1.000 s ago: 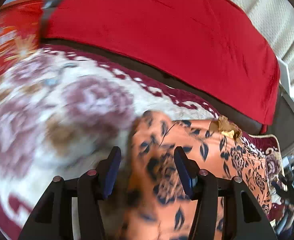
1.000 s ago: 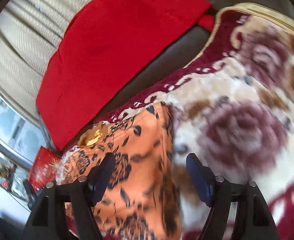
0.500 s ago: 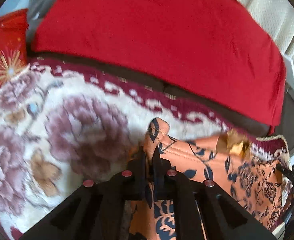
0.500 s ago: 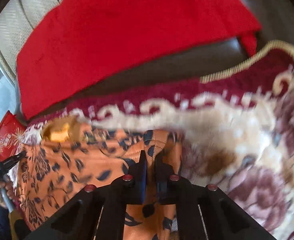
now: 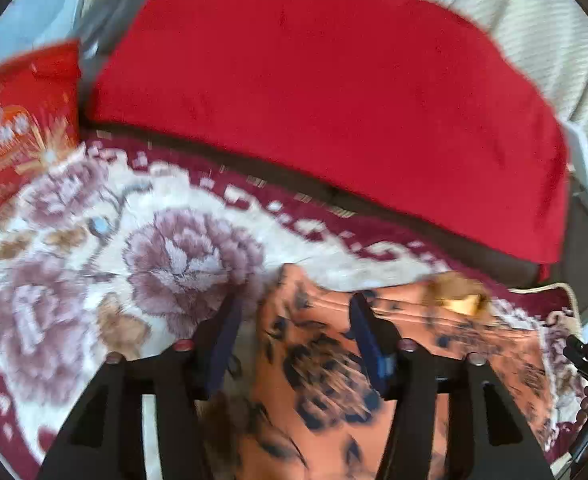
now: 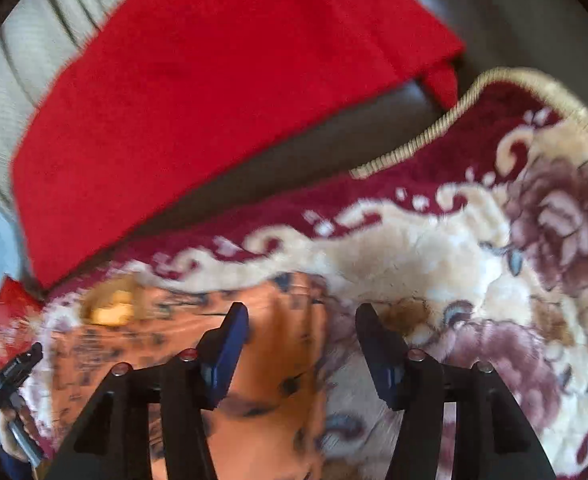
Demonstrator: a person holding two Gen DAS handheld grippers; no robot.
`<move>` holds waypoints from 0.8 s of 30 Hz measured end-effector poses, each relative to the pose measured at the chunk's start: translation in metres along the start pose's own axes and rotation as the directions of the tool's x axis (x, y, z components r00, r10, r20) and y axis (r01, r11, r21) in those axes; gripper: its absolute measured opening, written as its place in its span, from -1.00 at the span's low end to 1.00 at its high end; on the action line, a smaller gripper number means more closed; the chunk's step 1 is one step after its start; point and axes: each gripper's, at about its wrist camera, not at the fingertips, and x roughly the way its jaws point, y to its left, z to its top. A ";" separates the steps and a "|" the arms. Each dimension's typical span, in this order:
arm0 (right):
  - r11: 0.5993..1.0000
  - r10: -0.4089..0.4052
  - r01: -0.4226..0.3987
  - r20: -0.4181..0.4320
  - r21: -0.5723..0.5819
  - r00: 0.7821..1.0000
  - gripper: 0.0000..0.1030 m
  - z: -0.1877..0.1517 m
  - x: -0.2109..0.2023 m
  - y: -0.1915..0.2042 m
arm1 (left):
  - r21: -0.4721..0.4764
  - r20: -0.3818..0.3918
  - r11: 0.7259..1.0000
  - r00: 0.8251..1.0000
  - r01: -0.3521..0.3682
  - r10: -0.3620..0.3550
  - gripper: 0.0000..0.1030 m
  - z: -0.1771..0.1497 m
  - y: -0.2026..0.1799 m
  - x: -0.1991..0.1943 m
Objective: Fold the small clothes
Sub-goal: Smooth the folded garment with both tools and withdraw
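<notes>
An orange garment with a dark flower print (image 5: pixel 326 364) lies on a plush flowered blanket (image 5: pixel 94 264). A yellow tag (image 5: pixel 458 300) sits at its far edge. In the left wrist view my left gripper (image 5: pixel 296 304) hovers over the garment's far left corner. Its jaws are opening, and the corner lies loose between the fingers, with no pad pressing on it. The right wrist view shows the garment (image 6: pixel 262 380) and its tag (image 6: pixel 110 308). My right gripper (image 6: pixel 302 312) straddles the garment's right edge; its jaws are opening too, clear of the cloth.
Behind the blanket (image 6: pixel 434 248), a red cloth (image 5: pixel 334 100) drapes a dark sofa with a ribbed cream backrest. A red printed bag (image 5: pixel 18 120) stands at the left end. The blanket's corded border (image 6: pixel 414 144) marks its right corner.
A second ago both grippers stood open at the garment's corners; half a second ago each was shut on a pinched corner. Now both have opened and the corners lie free on the blanket.
</notes>
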 end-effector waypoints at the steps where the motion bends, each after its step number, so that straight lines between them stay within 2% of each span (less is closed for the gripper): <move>1: 0.999 0.034 -0.034 0.015 0.005 0.999 0.19 -0.003 -0.013 0.006 | 0.015 0.017 1.000 1.000 0.008 -0.008 0.25 -0.003 -0.006 -0.013; 3: 0.988 0.156 -0.156 0.036 0.010 0.987 0.48 -0.017 -0.041 0.026 | 0.060 0.040 0.998 0.999 0.021 -0.024 0.41 -0.019 -0.022 -0.036; 5: 0.964 0.267 -0.267 0.013 0.000 0.964 0.50 -0.036 -0.054 0.046 | 0.109 0.043 0.993 0.998 0.047 -0.052 0.45 -0.041 -0.035 -0.047; 6: 0.948 0.319 -0.319 -0.012 0.001 0.948 0.50 -0.047 -0.054 0.054 | 0.118 0.026 0.992 0.999 0.037 -0.040 0.45 -0.052 -0.037 -0.045; 8: 0.930 0.366 -0.366 -0.072 0.024 0.928 0.50 -0.068 -0.044 0.058 | 0.103 -0.092 0.995 0.996 0.015 -0.006 0.45 -0.075 -0.029 -0.018; 9: 0.934 0.356 -0.355 -0.095 0.033 0.930 0.50 -0.077 -0.036 0.055 | 0.092 -0.150 0.996 0.988 -0.014 0.028 0.44 -0.084 -0.020 -0.008; 11: 0.965 0.264 -0.259 -0.143 0.053 0.954 0.49 -0.094 -0.015 0.036 | 0.090 -0.254 0.989 0.958 -0.114 0.133 0.21 -0.102 0.006 0.007; 12: 0.973 0.227 -0.219 -0.157 0.066 0.961 0.48 -0.099 -0.008 0.026 | 0.066 -0.263 0.992 0.957 -0.107 0.121 0.21 -0.105 0.017 0.003; 13: 0.972 0.228 -0.217 -0.154 0.085 0.961 0.45 -0.102 -0.008 0.017 | 0.022 -0.253 0.996 0.963 -0.087 0.089 0.21 -0.106 0.028 -0.006; 14: 0.963 0.258 -0.244 -0.135 0.110 0.957 0.46 -0.103 -0.013 0.010 | -0.006 -0.227 0.995 0.969 -0.099 0.095 0.20 -0.105 0.037 -0.018; 16: 0.969 0.232 -0.221 -0.102 0.107 0.967 0.49 -0.100 -0.028 0.006 | 0.011 -0.173 0.987 0.972 -0.158 0.157 0.20 -0.102 0.044 -0.038; 18: 0.972 0.220 -0.213 -0.065 0.098 0.973 0.52 -0.098 -0.044 0.008 | 0.008 -0.167 0.984 0.970 -0.177 0.176 0.20 -0.102 0.050 -0.048; 21: 0.942 0.325 -0.319 -0.041 0.099 0.945 0.58 -0.106 -0.053 0.013 | -0.008 -0.149 0.988 0.978 -0.151 0.148 0.20 -0.101 0.042 -0.058; 22: 0.940 0.334 -0.328 -0.051 0.093 0.941 0.58 -0.109 -0.047 0.013 | 0.010 -0.129 0.992 0.983 -0.127 0.127 0.20 -0.098 0.031 -0.063; 24: 0.954 0.283 -0.269 -0.104 0.129 0.953 0.53 -0.118 -0.025 0.002 | 0.043 -0.093 0.995 0.991 -0.088 0.092 0.20 -0.096 0.011 -0.067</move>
